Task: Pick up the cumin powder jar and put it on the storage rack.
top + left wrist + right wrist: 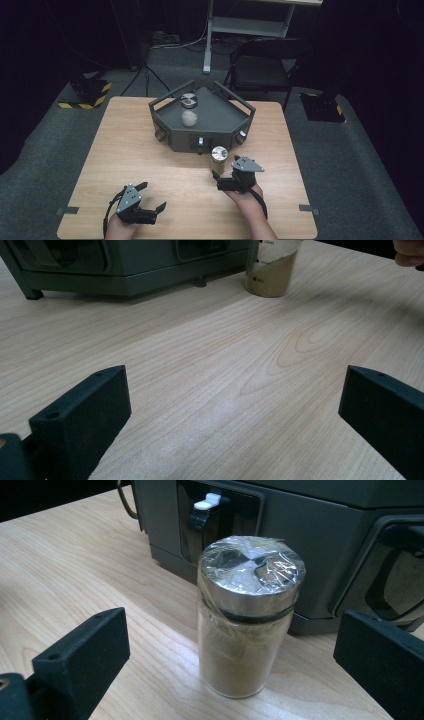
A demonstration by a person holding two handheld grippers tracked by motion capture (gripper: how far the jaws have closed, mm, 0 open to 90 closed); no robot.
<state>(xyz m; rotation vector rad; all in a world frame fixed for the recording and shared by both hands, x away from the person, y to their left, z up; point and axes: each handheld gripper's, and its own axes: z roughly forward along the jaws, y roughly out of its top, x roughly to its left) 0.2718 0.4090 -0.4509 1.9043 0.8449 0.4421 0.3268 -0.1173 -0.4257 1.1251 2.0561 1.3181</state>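
Observation:
A glass spice jar [219, 158] with a metal lid and tan powder stands upright on the wooden table [130, 150], just in front of a dark grey angular rack [220, 125]. The jar [245, 620] is wrapped in clear film. My right gripper [222, 175] is open just short of it, jaws apart on either side, not touching. My left gripper [150, 197] is open near the table's front left, over bare wood. From there the jar [272, 270] shows far ahead. Two more jars [189, 101] sit on the rack.
The rack takes up the table's far middle, with a white switch [207, 502] on its front face. A black folding chair [265, 65] and a desk frame stand beyond the table. Bare wood lies left and right of the rack.

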